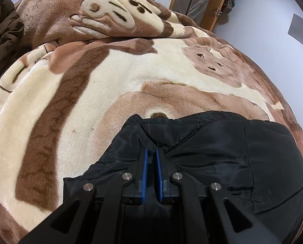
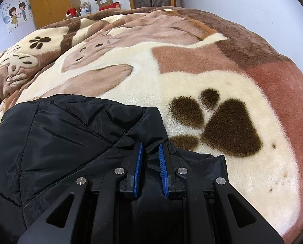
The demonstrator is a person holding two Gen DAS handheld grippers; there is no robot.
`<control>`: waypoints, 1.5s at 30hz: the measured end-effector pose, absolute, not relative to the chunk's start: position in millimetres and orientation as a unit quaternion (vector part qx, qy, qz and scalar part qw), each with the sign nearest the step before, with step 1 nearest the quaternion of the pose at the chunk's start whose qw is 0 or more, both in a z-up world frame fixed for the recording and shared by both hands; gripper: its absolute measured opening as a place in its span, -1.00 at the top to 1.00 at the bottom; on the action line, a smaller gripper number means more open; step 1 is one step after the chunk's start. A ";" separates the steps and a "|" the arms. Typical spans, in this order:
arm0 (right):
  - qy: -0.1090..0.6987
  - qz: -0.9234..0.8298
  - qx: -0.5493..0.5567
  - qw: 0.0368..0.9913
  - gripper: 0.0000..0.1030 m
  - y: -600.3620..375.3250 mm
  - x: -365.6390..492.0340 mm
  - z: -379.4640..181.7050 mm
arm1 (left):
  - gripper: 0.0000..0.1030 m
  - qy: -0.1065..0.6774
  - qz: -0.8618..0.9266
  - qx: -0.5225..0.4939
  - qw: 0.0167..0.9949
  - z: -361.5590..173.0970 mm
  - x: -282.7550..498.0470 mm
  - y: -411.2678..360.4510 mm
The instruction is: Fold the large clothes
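A black padded jacket (image 1: 222, 152) lies on a plush bed blanket; it also shows in the right wrist view (image 2: 59, 142). My left gripper (image 1: 151, 152) is shut on a fold of the jacket at its left corner, the blue pads close together with fabric between them. My right gripper (image 2: 150, 147) is shut on a bunched fold of the jacket at its right corner. Both grippers hold the cloth low, just above the blanket. The lower part of the jacket is hidden under the grippers.
A cream and brown fleece blanket (image 1: 90, 101) with bear and paw patterns covers the bed (image 2: 212, 71). A dark brown garment (image 1: 4, 34) lies at the far left. A wooden wardrobe (image 2: 51, 2), boxes (image 2: 104, 0) and a door frame (image 1: 216, 2) stand beyond the bed.
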State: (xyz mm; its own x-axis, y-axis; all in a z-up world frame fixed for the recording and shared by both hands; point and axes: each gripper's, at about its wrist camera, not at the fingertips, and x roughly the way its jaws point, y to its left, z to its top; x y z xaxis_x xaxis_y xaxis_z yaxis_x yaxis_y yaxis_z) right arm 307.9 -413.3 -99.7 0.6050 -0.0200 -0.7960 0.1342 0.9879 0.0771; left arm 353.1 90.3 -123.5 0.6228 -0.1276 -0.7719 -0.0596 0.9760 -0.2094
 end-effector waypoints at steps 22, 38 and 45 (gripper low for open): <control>0.435 0.083 0.020 0.897 0.39 -294.7 285.0 -47.9 | 0.78 0.449 -0.144 -0.062 0.880 -65.1 330.4 -49.6; 0.418 0.080 0.028 0.905 0.26 -304.2 268.9 -32.9 | 0.78 0.443 -0.104 -0.023 0.890 -61.4 322.1 -52.7; 0.377 0.080 0.045 0.922 -0.07 -322.3 227.8 -1.6 | 0.77 0.407 -0.087 -0.042 0.908 -26.1 289.3 -28.7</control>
State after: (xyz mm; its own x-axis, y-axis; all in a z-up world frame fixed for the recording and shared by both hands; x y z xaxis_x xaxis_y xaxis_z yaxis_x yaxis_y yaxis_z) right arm 227.8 -322.3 -1.6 0.7024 0.1808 -0.6884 -0.1136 0.9833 0.1424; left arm 289.3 -28.7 -26.1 0.6534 -0.1928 -0.7321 0.1238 0.9812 -0.1479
